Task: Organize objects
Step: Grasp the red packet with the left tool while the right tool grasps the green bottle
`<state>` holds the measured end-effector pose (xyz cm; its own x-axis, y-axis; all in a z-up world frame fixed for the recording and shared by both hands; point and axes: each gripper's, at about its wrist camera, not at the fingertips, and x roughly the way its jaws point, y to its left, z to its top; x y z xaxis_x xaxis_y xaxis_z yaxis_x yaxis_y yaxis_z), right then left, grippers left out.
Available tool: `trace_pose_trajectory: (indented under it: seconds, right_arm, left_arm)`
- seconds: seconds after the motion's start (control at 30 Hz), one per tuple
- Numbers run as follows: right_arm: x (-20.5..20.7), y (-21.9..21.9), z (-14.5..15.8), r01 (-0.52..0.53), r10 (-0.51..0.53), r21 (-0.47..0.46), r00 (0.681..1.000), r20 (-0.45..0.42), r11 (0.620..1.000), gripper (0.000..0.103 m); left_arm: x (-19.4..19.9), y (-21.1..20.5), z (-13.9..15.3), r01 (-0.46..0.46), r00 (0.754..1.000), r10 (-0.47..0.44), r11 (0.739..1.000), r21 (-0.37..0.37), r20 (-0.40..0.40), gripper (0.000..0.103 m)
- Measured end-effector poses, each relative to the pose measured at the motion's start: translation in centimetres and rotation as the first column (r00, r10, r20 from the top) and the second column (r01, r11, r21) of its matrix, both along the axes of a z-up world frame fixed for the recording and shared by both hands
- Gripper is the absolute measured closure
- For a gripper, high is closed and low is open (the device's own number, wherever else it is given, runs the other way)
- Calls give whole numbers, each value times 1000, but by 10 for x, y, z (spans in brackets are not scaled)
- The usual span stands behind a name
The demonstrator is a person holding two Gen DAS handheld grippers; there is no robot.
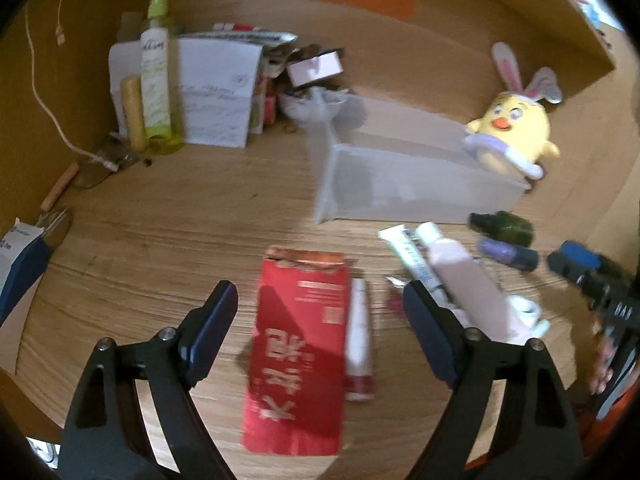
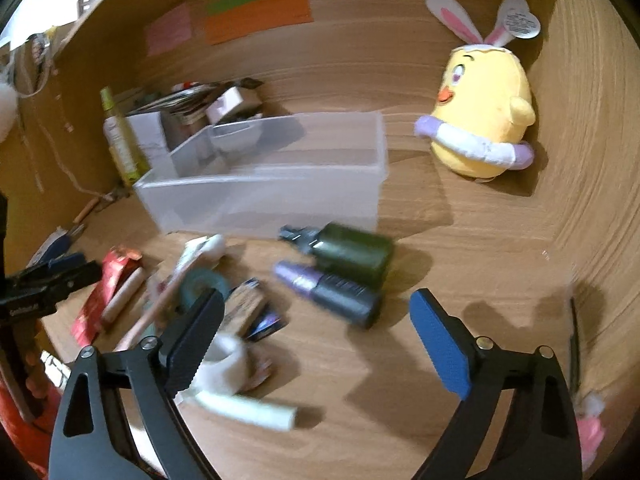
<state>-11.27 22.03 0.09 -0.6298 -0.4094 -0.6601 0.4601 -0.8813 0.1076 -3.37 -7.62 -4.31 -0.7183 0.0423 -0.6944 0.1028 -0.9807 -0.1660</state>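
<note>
Wood-grain tabletop [image 1: 160,248] fills both views, walled in wood at the back and sides, with coloured notes stuck on the back wall. Largest on it is a clear bin [image 2: 272,168], lying open-topped near the middle, nothing visible inside. A yellow chick plush [image 2: 484,112] with rabbit ears sits just beyond the bin's right end. At the back left stand papers [image 1: 216,92] and a tall spray bottle [image 1: 156,64], with clutter beside them.

In front of the bin lie the loose things. A red packet [image 1: 300,344] lies flat, long axis running away from the left camera, torn end toward the bin; a slim tube [image 1: 358,344] lies touching its right edge, parallel. To the right, a pink tube [image 1: 468,280] and a white tube [image 1: 408,256] lie side by side, slanting. A dark green bottle [image 2: 352,252] and a purple-capped bottle [image 2: 332,292] lie on their sides, caps pointing left.

Left hand-held gripper [image 1: 320,312] hangs spread over the red packet, gripping nothing. Right hand-held gripper [image 2: 316,332] is spread just short of the purple-capped bottle, empty; a white tape roll [image 2: 228,356] sits by its left finger.
</note>
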Motion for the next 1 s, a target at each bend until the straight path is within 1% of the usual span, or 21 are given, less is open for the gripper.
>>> trace_pose_trajectory:
  seconds: [0.17,0.27,0.37,0.47,0.53,0.57,0.63,0.8,0.9,1.0]
  right_arm:
    - [-31,5,3,34,-34,29,999,1,999,10]
    - [-50,3,0,30,-31,40,999,29,999,12]
    - [-63,-4,-7,5,-9,70,998,60,998,18]
    - [-74,-11,-17,-24,15,82,994,108,996,25]
    - [-79,-14,-23,-38,27,78,990,137,996,31]
    - [-80,-15,-26,-42,31,71,988,149,997,32]
    - [-83,-16,-30,-44,34,57,985,169,997,38]
    - [-82,-14,-29,-38,34,22,984,174,999,41]
    - [-81,-11,-28,-28,26,13,985,172,1000,41]
    - [-80,-7,-29,-19,19,1,984,177,1000,41]
  left_arm:
    - [-15,-9,-11,-12,998,13,1000,-16,67,17]
    - [-24,-10,-14,0,995,2,1000,-20,99,17]
    - [-33,-11,-17,19,991,-16,1000,-15,131,17]
    - [-41,-13,-21,27,987,-25,1000,-10,159,17]
    - [-44,-15,-23,27,986,-28,1000,10,163,17]
    - [-45,-16,-23,24,986,-26,1000,16,165,19]
    - [-47,-19,-24,14,987,-19,1000,27,162,23]
    - [-47,-23,-24,13,988,-17,1000,23,157,40]
    - [-44,-22,-24,28,987,-30,999,19,156,45]
    - [-40,-21,-25,32,988,-33,999,4,148,46]
